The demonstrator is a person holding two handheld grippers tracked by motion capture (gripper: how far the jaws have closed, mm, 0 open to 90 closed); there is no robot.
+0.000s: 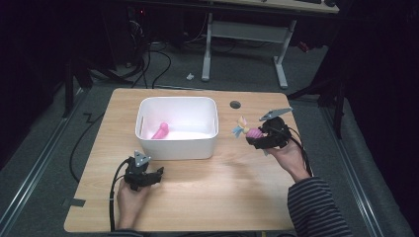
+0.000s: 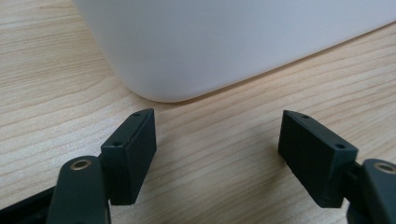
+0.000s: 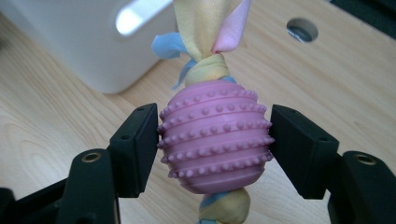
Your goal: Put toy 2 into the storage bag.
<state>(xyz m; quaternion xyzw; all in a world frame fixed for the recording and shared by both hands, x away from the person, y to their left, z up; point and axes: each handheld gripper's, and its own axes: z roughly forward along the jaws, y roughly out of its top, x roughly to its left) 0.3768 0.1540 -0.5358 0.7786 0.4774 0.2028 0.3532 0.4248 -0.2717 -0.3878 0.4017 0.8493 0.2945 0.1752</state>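
Tabletop (image 1: 207, 192) bare between bin (image 1: 177, 148) and near edge.

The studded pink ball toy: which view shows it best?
The right gripper view: the pink ball toy sits close up between the right tool's jaws, studs and knotted cloth clear. In the high view it is a small pink shape beside the white bin.

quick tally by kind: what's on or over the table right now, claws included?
White bin: 1
Pink toy lying in the bin: 1
Pink studded ball toy with knotted cloth, held in the right claw: 1
Claws: 2, counting the open left claw near the bin's corner
Total: 5
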